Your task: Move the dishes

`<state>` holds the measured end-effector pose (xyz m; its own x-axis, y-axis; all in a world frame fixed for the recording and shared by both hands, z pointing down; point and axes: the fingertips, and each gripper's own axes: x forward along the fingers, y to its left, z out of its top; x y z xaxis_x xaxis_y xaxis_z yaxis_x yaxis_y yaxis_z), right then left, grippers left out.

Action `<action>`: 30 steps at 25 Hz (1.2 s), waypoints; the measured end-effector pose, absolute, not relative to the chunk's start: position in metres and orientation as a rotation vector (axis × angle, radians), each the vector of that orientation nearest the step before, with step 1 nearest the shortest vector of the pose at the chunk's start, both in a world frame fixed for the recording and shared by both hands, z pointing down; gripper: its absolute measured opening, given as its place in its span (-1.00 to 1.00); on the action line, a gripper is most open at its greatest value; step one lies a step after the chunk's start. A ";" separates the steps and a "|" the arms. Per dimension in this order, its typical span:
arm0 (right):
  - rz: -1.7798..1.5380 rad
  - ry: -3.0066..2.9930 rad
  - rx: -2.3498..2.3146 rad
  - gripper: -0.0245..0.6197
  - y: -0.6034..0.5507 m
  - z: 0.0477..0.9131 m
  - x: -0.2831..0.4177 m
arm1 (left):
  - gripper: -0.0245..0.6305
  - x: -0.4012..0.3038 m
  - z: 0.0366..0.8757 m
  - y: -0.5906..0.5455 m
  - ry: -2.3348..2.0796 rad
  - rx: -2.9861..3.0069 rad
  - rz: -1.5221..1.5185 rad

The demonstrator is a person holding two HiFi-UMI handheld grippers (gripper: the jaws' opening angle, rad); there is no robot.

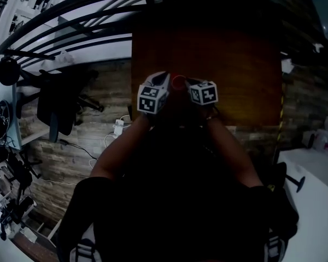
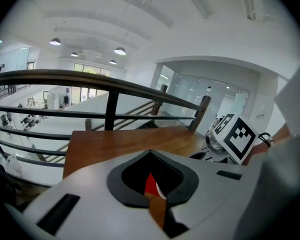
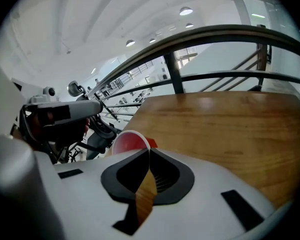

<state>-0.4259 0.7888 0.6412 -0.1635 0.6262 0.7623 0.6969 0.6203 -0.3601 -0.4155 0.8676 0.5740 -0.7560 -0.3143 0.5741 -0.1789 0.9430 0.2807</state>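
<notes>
Dish (image 1: 179, 82) on the wooden bench (image 1: 238, 64), red inside with a white rim, lying low between the two sets of tongs; in the right gripper view it sits just past the tips, toward the bench's left edge; left tongs (image 1: 165, 78) are clenched, tips meeting, with only a sliver of red showing through the slot behind them; right tongs (image 1: 189, 82) are clenched too, tips meeting right at the white rim, and whether they nip that rim I cannot tell, though they look empty; the risk, as I judge it, is that shut tips brought down on the dish would shove it rather than take it, and a shove leftward could slide it off the bench; the rim looks thin and smooth, so a shallow bite may slip; the tongs also hang close together and could knock each other as they spread; the dim head view makes aim harder
</notes>
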 end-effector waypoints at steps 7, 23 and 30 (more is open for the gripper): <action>-0.012 -1.766 -1.003 -0.87 0.801 0.668 -0.417 | -0.94 -0.414 0.591 0.886 -2.405 0.347 -0.297; 0.052 -1.673 -0.993 -0.82 0.813 0.692 -0.415 | -0.94 -0.405 0.607 0.899 -2.372 0.325 -0.327; 0.050 -1.700 -0.976 -0.65 0.809 0.690 -0.411 | -0.94 -0.402 0.608 0.896 -2.361 0.352 -0.326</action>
